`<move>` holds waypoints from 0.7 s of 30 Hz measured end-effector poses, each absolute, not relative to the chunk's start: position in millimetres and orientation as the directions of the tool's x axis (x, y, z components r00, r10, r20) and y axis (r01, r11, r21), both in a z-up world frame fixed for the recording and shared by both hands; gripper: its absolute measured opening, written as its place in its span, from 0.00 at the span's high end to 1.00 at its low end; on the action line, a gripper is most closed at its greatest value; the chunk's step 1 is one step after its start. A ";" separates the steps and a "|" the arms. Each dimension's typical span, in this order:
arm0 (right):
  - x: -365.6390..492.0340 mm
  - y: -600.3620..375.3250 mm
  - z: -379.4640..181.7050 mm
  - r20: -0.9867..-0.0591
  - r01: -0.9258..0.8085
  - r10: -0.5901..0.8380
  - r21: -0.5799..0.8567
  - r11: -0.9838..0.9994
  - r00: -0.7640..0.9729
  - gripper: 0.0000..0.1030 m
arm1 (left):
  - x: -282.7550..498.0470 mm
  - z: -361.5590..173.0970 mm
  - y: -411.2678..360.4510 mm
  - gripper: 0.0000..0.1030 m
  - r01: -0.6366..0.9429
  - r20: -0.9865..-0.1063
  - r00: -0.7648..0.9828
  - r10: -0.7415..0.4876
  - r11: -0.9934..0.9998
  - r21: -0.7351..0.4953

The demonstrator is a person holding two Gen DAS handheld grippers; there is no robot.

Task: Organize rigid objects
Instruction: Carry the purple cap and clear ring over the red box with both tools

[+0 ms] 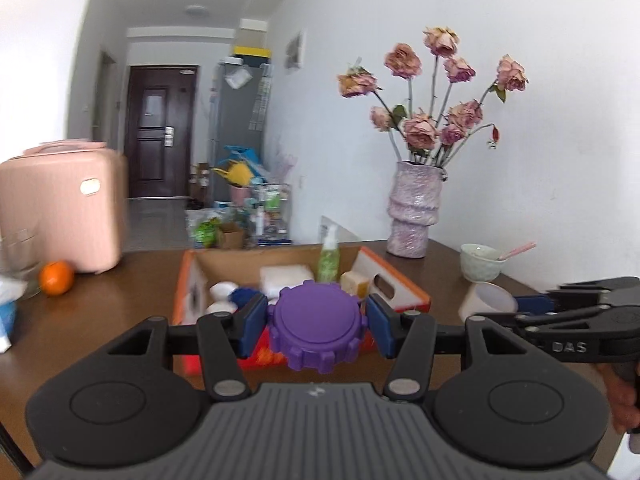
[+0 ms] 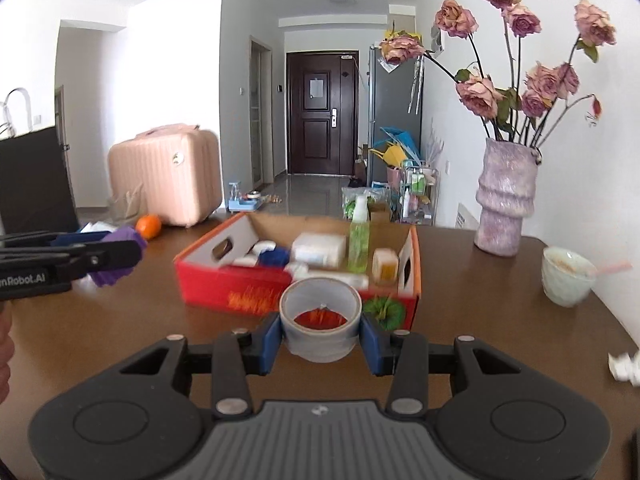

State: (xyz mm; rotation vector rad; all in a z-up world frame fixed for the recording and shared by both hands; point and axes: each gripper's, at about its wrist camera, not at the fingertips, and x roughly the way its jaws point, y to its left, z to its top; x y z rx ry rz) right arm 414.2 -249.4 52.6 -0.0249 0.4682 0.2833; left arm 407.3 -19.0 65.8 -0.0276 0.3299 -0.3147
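Observation:
My left gripper (image 1: 317, 322) is shut on a purple gear-edged lid (image 1: 316, 322), held above the brown table just before the red cardboard box (image 1: 394, 286). In the right wrist view my right gripper (image 2: 320, 334) is shut on a roll of grey tape (image 2: 320, 322), close to the box's (image 2: 240, 292) near wall. The box holds a green spray bottle (image 2: 359, 236), white packs, a blue item and a yellow-labelled jar. Each gripper shows in the other's view: the left gripper (image 2: 120, 258) with the purple lid at the left, the right gripper (image 1: 516, 304) with the tape roll (image 1: 488, 300) at the right.
A purple vase of dried roses (image 2: 505, 196) stands at the table's back right, with a pale green cup and pink spoon (image 2: 566, 280) nearer. An orange (image 2: 148, 226) and a pink suitcase (image 2: 168, 174) lie to the left. A crumpled white wrapper (image 2: 624, 366) sits by the right edge.

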 end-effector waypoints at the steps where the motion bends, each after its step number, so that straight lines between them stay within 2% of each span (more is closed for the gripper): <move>1: 431.5 -250.4 53.8 -0.447 -0.264 0.258 0.050 0.963 0.856 0.60 | 421.8 65.7 -22.2 0.47 0.304 -0.321 0.894 -0.312 0.950 -0.077; 4: 477.6 -249.4 49.4 -0.458 -0.235 0.225 0.036 0.971 0.860 0.60 | 469.9 57.9 -33.0 0.47 0.313 -0.360 0.876 -0.320 0.946 -0.080; 8: 536.7 -252.6 30.2 -0.502 -0.199 0.190 0.036 0.979 0.844 0.60 | 526.0 37.6 -40.4 0.47 0.310 -0.421 0.840 -0.342 0.940 -0.144; 15: 599.6 -249.7 -16.2 -0.572 -0.188 0.133 -0.039 0.981 0.810 0.59 | 590.3 -5.0 -74.8 0.46 0.365 -0.518 0.771 -0.369 0.924 -0.115; 16: 601.1 -248.8 -22.3 -0.567 -0.203 0.142 -0.045 0.978 0.811 0.58 | 595.0 -9.9 -77.6 0.44 0.372 -0.529 0.763 -0.370 0.922 -0.107; 19: 597.3 -249.4 -33.0 -0.512 -0.232 0.173 -0.054 0.971 0.841 0.41 | 603.5 -19.0 -77.6 0.38 0.394 -0.537 0.743 -0.400 0.910 -0.131; 21: 593.8 -251.0 -36.6 -0.480 -0.226 0.180 -0.038 0.974 0.859 0.40 | 606.5 -22.1 -74.1 0.37 0.400 -0.547 0.734 -0.402 0.907 -0.130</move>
